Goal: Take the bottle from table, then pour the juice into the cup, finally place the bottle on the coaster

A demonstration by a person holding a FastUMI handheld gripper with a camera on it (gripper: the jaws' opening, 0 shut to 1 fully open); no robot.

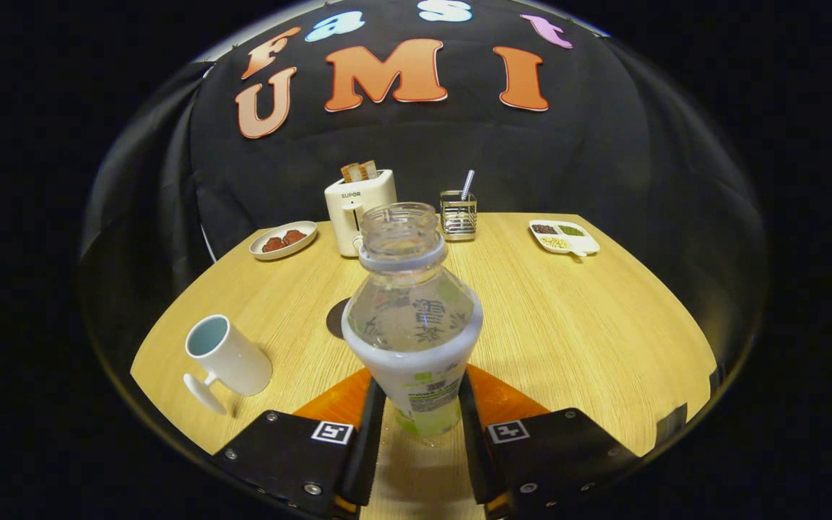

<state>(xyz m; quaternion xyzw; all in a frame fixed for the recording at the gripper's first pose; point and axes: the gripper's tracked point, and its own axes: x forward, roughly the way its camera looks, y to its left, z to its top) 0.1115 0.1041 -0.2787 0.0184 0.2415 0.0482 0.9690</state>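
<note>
The gripper (pixel 422 426) was pinching the bottle (pixel 412 325): both black fingers (pixel 369 433) pressed on the lower part of its body, one on each side. The bottle stood upright between them, with no cap on its open neck. It was clear at the shoulder and had a white and green label lower down. Whether its base touched the wooden table (pixel 568 318) or was raised a little above it, I could not tell.

The white cup (pixel 227 356) was to the left of the bottle, on the near part of the table, well apart from the fingers; it looked empty inside and its handle pointed to the near side. Just behind the bottle, a dark round coaster (pixel 336 318) lay on the table, partly hidden by the bottle.

At the far side stood a white toaster (pixel 354 209) with bread slices in it. To its left was a small plate (pixel 283 240) with something red-brown, and to its right a metal holder (pixel 458 215) with a straw in it. Farther to the right lay a white divided dish (pixel 564 237) with grains of several colours.
</note>
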